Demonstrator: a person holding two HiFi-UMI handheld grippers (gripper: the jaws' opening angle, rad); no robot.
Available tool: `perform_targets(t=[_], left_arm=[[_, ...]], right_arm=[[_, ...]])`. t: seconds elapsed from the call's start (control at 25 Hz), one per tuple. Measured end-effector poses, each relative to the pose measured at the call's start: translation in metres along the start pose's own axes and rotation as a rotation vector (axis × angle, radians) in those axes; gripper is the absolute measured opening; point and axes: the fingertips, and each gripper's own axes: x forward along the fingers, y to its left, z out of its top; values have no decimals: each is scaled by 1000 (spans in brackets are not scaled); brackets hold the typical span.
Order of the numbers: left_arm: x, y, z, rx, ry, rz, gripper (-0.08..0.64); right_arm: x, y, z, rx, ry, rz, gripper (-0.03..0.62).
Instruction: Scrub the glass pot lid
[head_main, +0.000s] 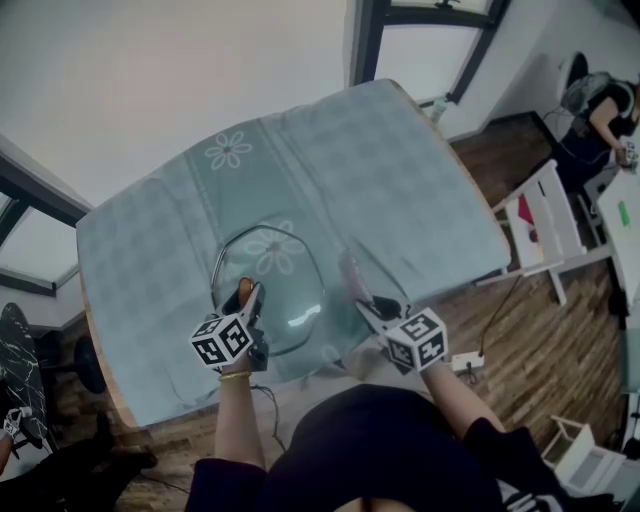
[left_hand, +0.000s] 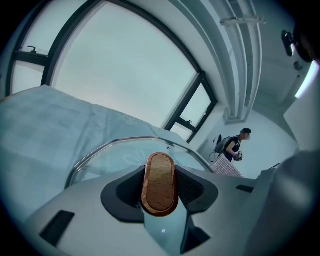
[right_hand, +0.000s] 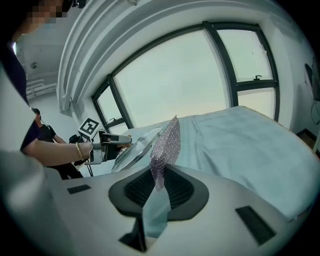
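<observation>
In the head view, the left gripper (head_main: 246, 298) is holding the glass pot lid (head_main: 278, 285) by its wooden handle (head_main: 244, 289). The lid is reaching forward from the jaws over the teal tablecloth (head_main: 400, 190), probably to steady it for scrubbing. Just right of it, the right gripper (head_main: 362, 298) is carrying a silvery mesh scrubber (head_main: 349, 270). In the left gripper view, the jaws are pressing on both sides of the handle, partly spread because of its width, with the lid's rim arcing just beyond them. In the right gripper view, the jaws are pinching the scrubber's lower end so the rest is sticking up free as a working surface. The lid is slanting ahead and to the left, near the scrubber but apparently not touching, so scrubbing is seemingly not yet happening.
</observation>
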Motion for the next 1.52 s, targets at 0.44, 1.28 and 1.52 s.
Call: perform_targets(t=[0.44,1.28,1.52], left_arm=[[36,7,-28,54,68,193,168],[54,5,-50,175,67,446,245],[29,-6,-50,70,-26,507,268]], right_arm=[[9,-27,15,-46,25,64,60],[40,-44,54,-242,79,322,60],[58,-22,67,-282,73,407,60]])
